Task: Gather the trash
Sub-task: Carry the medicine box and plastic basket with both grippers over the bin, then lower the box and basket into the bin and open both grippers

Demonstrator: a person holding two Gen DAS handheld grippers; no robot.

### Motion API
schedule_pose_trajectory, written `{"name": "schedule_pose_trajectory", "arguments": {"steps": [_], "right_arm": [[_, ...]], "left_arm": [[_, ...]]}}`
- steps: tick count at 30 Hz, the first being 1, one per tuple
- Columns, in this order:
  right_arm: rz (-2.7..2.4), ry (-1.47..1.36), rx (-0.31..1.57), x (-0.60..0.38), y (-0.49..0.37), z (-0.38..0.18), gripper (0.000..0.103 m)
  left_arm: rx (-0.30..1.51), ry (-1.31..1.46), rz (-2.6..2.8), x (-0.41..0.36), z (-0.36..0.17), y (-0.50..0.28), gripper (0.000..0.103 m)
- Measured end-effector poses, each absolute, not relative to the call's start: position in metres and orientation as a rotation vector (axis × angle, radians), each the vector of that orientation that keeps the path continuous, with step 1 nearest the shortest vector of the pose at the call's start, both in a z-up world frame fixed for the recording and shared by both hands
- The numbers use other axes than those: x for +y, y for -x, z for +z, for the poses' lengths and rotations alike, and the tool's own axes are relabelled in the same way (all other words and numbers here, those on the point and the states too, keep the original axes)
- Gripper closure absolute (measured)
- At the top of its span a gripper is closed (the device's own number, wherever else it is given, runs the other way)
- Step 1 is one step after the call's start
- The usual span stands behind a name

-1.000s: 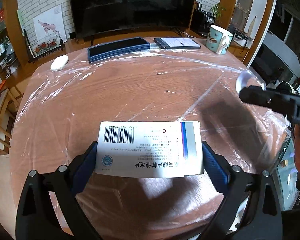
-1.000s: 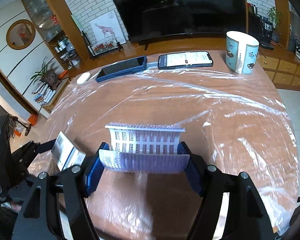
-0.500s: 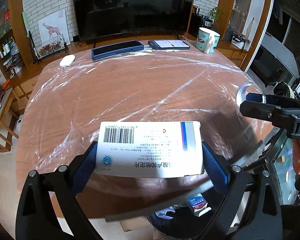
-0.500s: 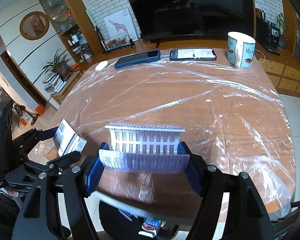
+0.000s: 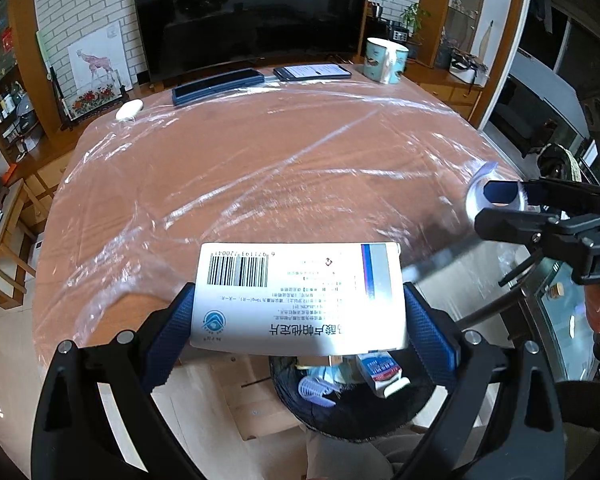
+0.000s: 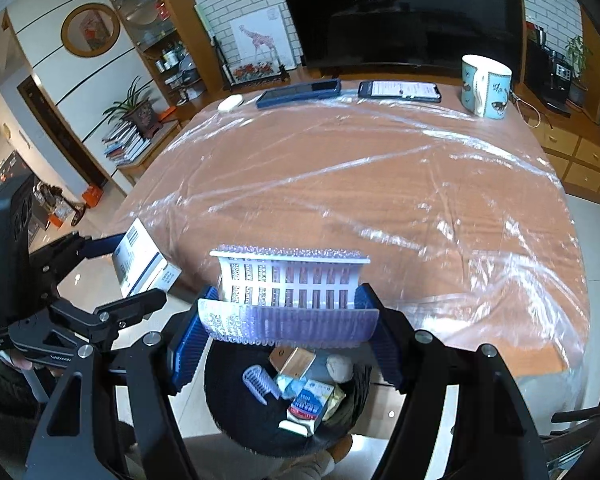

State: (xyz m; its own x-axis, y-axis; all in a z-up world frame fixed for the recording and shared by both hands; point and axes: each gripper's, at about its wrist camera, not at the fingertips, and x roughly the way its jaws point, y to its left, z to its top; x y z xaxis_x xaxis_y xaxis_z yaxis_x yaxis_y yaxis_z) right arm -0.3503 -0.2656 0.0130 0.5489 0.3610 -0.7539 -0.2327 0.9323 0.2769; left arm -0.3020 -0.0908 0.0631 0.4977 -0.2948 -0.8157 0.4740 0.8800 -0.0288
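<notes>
My left gripper point(image 5: 298, 320) is shut on a white medicine box point(image 5: 296, 292) with a barcode, held past the table's near edge above a black trash bin point(image 5: 352, 412). The box also shows in the right wrist view point(image 6: 142, 258). My right gripper point(image 6: 286, 324) is shut on a purple and white plastic hair roller point(image 6: 290, 296), held above the same bin point(image 6: 260, 420). The bin holds a small purple roller point(image 6: 258, 382), a blue and red box point(image 6: 312, 400) and other scraps. The right gripper shows at the right of the left wrist view point(image 5: 500, 204).
A round wooden table point(image 6: 380, 184) under clear plastic film lies ahead. At its far edge are a dark blue case point(image 6: 298, 92), a phone point(image 6: 400, 90), a patterned mug point(image 6: 486, 86) and a white oval object point(image 6: 230, 102). A TV and shelves stand behind.
Both grippers have drawn back from over the table to beyond its near edge, each still holding its item. The trash bin has come into view below them.
</notes>
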Motion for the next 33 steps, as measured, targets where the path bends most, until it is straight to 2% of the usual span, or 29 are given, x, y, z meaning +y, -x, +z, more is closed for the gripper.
{"name": "schedule_pose_trajectory", "arguments": {"steps": [19,33], "right_arm": [[0.406,-0.105,1.056,-0.253,0.394,-0.027,0.033],[0.386,-0.056,1.114,-0.245,0.390,-0.066,0.033]], "left_arm": [[1.010,-0.322,-0.555,-0.108,0.034,0.355,0.005],[1.084,-0.359,-0.503,-0.115,-0.012,0.351,0.005]]}}
